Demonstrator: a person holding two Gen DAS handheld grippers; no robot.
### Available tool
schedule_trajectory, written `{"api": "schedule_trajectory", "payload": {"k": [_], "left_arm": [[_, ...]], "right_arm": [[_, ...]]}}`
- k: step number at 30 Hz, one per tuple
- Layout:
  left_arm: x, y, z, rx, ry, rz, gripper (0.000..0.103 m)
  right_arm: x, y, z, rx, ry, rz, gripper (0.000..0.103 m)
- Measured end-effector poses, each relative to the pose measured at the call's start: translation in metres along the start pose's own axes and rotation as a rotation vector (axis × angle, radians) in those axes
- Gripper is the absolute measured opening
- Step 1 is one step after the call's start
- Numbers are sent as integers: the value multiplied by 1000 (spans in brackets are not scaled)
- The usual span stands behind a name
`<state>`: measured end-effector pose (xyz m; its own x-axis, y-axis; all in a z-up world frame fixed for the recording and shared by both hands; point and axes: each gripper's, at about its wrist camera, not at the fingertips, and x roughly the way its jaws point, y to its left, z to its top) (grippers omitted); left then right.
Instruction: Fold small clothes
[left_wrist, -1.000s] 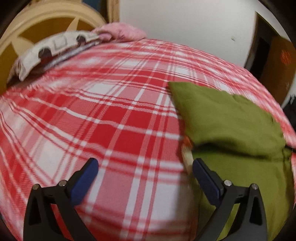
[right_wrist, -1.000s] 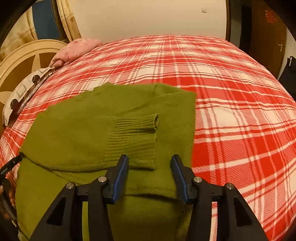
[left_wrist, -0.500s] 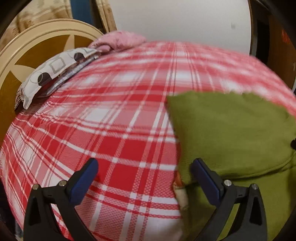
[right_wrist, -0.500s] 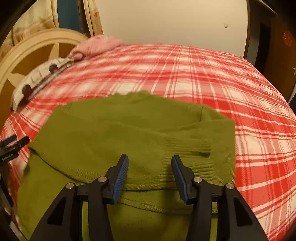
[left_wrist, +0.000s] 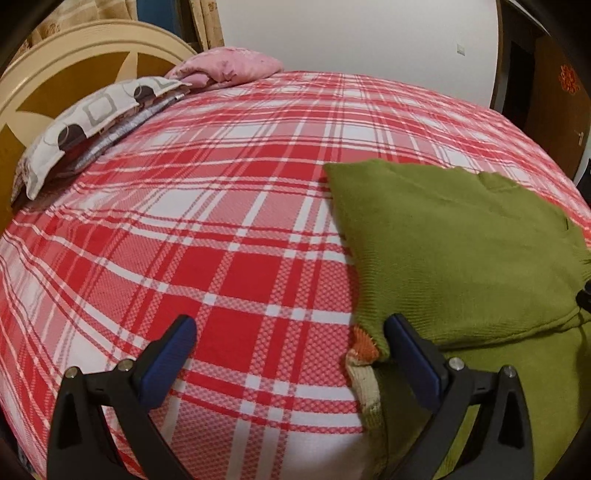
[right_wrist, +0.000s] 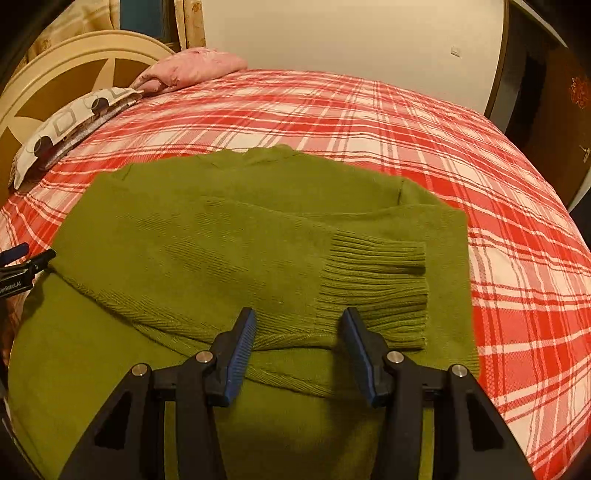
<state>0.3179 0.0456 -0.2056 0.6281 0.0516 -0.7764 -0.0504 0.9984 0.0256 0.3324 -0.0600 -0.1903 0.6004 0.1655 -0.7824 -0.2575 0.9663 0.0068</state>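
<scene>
Both spread grippers hover over green sweater (right_wrist: 229, 243), gripping nothing.

An olive-green sweater (right_wrist: 229, 251) lies on a red-and-white plaid bedspread (left_wrist: 221, 229). Far left, a pink pillow (left_wrist: 229, 66) and a grey-and-white patterned pillow (left_wrist: 92, 118).

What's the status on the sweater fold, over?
Left gripper open at the sweater's left edge, right gripper open over the ribbed cuff. Sleeves folded across the body, bottom not yet folded up. Nothing in the way.
</scene>
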Motion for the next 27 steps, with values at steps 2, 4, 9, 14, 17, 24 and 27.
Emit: {"api": "schedule_trajectory", "payload": {"k": [2,4,9,14,17,24,27], "left_arm": [[-1,1,-2,-3,-2,-5,103],[0,1,-2,-6,0,-10,103],[0,0,-3,2,-3,-3,103],[-10,12,-5,-29,7,-66,103],[-39,18,-22,11,-17,-59,102],[-107,46,-74,54,-70,-113,102],[-130,57,-97,46,-73,-125,102]], "right_arm": [[-3,-1,0,7,4,-2,50],[-5,-4,-1,23,7,8,50],[-7,-3,-10,4,4,1,50],[-15,-6,-17,-4,-17,7,50],[-34,-14,-26,40,-26,22,50],[-86,-30,-66,90,-67,27,50],[-103,-31,-85,99,-74,20,50]]}}
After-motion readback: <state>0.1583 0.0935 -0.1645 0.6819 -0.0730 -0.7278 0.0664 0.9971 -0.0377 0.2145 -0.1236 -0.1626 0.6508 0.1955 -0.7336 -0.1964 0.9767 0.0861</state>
